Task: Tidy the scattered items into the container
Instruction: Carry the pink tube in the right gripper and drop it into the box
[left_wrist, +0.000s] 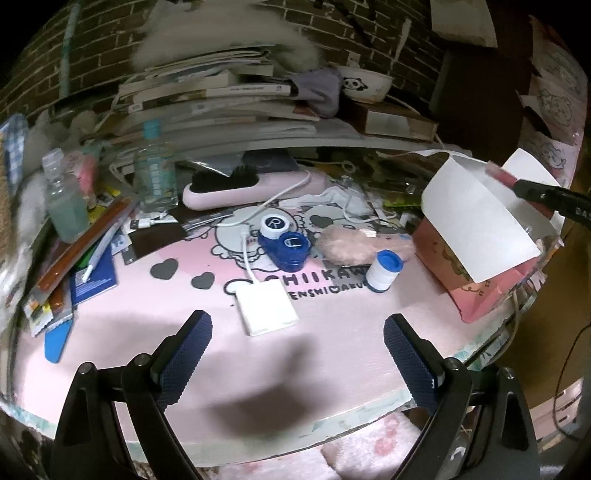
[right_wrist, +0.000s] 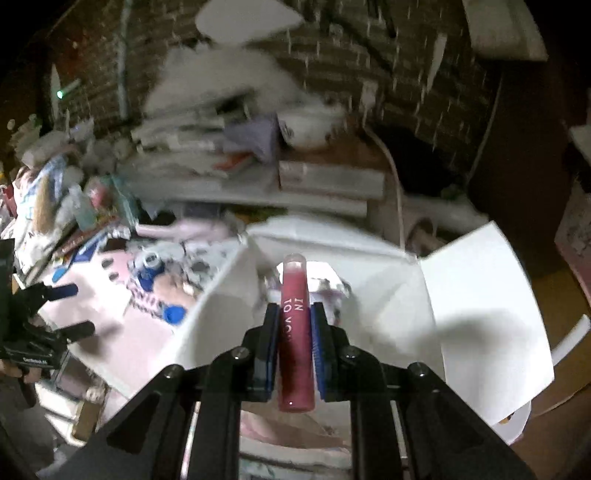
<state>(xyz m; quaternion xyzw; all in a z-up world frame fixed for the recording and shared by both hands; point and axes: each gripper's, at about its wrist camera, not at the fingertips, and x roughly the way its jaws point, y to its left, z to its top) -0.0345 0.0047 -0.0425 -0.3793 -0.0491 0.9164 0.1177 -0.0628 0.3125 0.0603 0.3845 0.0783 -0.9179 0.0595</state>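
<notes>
I had the pink mat (left_wrist: 155, 317) spread across most of the desk, with cartoon print and lettering on it and clutter banked along its far edge under a stack of books (left_wrist: 207, 99). At the mat's right end stood the pink box (left_wrist: 476, 295), its white flaps (left_wrist: 476, 218) folded open. My right gripper (right_wrist: 294, 314) was poised over that open box, its blue pads clenched on a pink lip gloss tube (right_wrist: 294, 332), which pointed forward over the opening, not yet inside. My left gripper (left_wrist: 297, 332) hung released above the near part of the mat, jaws wide apart and gripping nothing. Just ahead of it lay a white adapter (left_wrist: 266, 306) on its cable, then a blue contact lens case (left_wrist: 284, 242), a pink fluffy puff (left_wrist: 345, 243) and a small white bottle with a blue cap (left_wrist: 382, 271).
</notes>
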